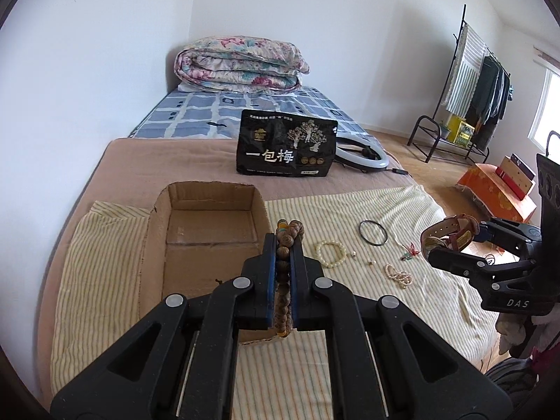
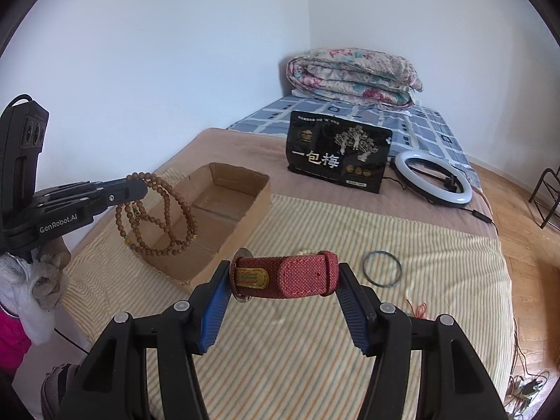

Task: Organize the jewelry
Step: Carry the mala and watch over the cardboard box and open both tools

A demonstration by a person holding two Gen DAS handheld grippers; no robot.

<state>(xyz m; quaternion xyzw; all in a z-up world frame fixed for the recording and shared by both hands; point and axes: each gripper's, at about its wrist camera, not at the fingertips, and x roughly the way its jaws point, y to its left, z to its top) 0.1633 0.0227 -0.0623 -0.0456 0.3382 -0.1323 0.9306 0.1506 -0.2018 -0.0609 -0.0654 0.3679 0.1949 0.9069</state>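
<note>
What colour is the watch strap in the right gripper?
Red with a fine dotted weave, clearest in the right wrist view: watch strap, right gripper.

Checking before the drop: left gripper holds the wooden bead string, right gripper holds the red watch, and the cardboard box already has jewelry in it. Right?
Not quite: the cardboard box is empty, as the left wrist view shows. The left gripper does hold the wooden bead string, and the right gripper the red watch.

Watch (image 2: 285,274) face hidden by strap; small trinkets (image 1: 409,252) too tiny to identify; clothes rack (image 2: 546,196) cut off
</note>
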